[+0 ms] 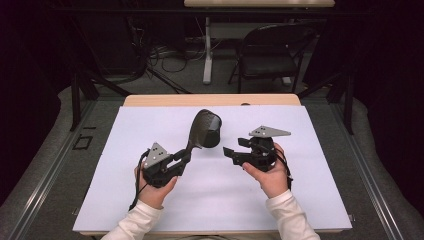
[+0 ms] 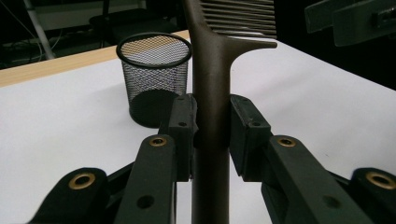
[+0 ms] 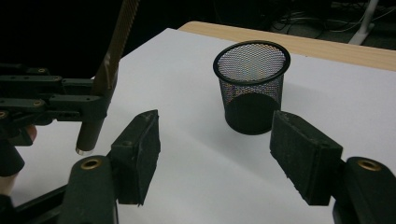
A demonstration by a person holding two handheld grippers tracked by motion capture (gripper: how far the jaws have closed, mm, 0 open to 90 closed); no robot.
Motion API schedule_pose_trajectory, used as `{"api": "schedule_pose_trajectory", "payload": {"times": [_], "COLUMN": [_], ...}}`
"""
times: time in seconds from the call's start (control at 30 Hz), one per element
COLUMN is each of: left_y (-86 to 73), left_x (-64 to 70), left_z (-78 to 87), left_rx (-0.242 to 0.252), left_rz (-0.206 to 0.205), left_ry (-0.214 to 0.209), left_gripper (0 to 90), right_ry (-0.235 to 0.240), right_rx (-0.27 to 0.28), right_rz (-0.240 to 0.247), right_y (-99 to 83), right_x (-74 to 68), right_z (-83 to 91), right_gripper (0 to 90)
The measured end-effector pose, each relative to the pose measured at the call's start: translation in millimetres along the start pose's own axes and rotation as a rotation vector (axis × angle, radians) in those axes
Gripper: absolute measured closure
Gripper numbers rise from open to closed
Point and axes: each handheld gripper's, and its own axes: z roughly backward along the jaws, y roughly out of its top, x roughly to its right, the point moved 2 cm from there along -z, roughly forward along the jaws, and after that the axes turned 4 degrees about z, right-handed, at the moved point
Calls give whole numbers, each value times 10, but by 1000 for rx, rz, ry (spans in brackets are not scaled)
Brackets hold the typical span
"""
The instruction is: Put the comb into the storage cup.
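Note:
A dark brown comb stands upright off the white mat, toothed head at the top. My left gripper is shut on its handle, low on the shaft. A black mesh cup stands upright on the mat just behind and right of the comb, empty as far as its mesh shows. My right gripper is held to the right of the cup, open, with nothing between its pads. In the right gripper view the cup stands ahead and the comb at the left.
The white mat covers most of a wooden table. A black folding chair and a table leg stand on the floor beyond the far edge. Dark frame rails run along both sides.

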Motion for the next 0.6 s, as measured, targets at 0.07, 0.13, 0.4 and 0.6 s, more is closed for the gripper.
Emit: {"api": "schedule_pose_trajectory", "payload": {"times": [0.07,0.13,0.4,0.6], "left_y": [-13,-26,-76,-109], "left_x": [14,30,79,118], "left_z": [-12,-27,-77,-107], "left_rx": [-1,-5,-24,-34], "left_rz": [-5,-6,-23,-34], "left_ry": [-3,-5,-10,-14], "left_gripper": [721,721,721,721], "right_ry": [8,19,55,68], "right_rx": [0,8,32,39], "right_rz": [-9,-30,-78,-92], "right_y": [-2,-7,-19,-25], "right_x": [5,15,44,41], "right_z": [6,14,33,35], "right_gripper": [344,345,378,402]}}
